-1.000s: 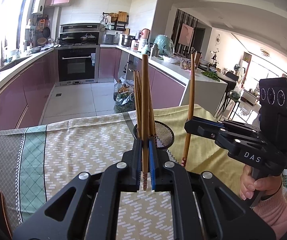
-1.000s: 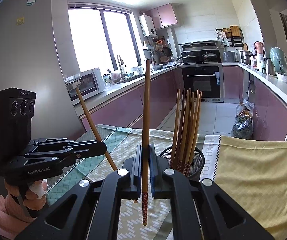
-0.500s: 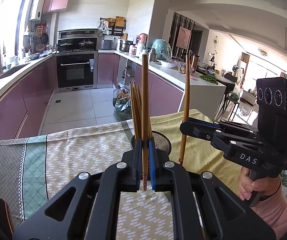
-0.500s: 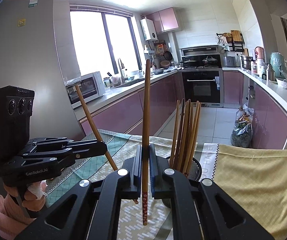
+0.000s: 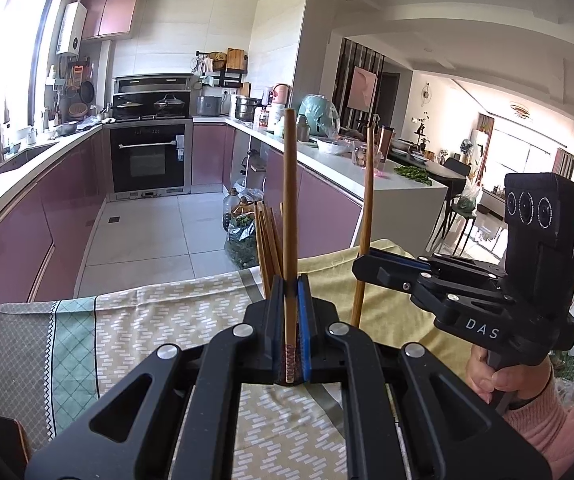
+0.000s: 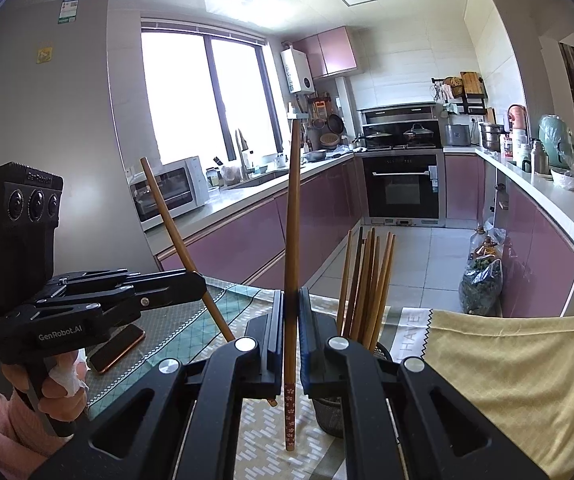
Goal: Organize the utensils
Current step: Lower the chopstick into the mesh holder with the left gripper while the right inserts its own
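Your left gripper (image 5: 290,344) is clamped tight on one chopstick (image 5: 289,216), which stands upright between the blue-edged jaws with its patterned tip just poking out beneath them. Your right gripper (image 6: 291,344) is likewise closed on a second chopstick (image 6: 291,248), also near vertical, its flowered tip hanging well below the jaws above the tablecloth (image 6: 519,364). In the right wrist view your left gripper's chopstick leans at a slant, crossing toward the right gripper's fingers. The mesh holder (image 6: 329,414) sits on the table just right of your right gripper's jaws, near the seam where the patterned cloth meets the yellow section, toward the far edge of the table; a bundle of chopsticks (image 6: 367,280) already stands in it, fanned slightly. From the left wrist view the holder itself is hidden behind your gripper, and only the bundle's tops show. A phone (image 6: 117,348) lies flat toward the left edge of the table, under your left gripper.
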Available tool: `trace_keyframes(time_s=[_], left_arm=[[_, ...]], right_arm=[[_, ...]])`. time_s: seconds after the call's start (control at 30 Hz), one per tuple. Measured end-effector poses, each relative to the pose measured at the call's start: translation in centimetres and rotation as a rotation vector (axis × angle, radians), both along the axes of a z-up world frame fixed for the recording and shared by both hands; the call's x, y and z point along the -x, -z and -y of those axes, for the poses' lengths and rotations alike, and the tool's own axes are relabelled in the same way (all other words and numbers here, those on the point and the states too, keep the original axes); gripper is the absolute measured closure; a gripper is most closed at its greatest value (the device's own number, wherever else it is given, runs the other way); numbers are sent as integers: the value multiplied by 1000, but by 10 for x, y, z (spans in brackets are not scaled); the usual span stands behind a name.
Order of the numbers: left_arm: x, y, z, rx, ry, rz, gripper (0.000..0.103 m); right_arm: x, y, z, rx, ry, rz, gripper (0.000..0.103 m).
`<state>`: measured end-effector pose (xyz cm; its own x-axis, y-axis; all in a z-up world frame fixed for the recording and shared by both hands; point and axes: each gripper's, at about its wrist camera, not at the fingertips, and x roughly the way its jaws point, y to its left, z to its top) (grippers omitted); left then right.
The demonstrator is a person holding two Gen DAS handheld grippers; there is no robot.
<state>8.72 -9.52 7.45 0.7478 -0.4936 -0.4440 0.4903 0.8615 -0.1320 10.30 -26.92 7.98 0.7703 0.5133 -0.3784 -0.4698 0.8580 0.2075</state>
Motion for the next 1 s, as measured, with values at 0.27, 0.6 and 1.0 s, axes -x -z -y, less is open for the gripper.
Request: trace_keyframes(time_s=[0.27,0.6,1.0], left_arm=[[-2,-13,5,18,10,21,96],[-5,-19,18,21,18,33,96],[-18,-16,26,3,15,2,96]], right_arm=[[-9,-3,0,-8,16,10,97],[-20,-8,1,3,47,21,97],[-41,-4,3,-11,66,-13,97]])
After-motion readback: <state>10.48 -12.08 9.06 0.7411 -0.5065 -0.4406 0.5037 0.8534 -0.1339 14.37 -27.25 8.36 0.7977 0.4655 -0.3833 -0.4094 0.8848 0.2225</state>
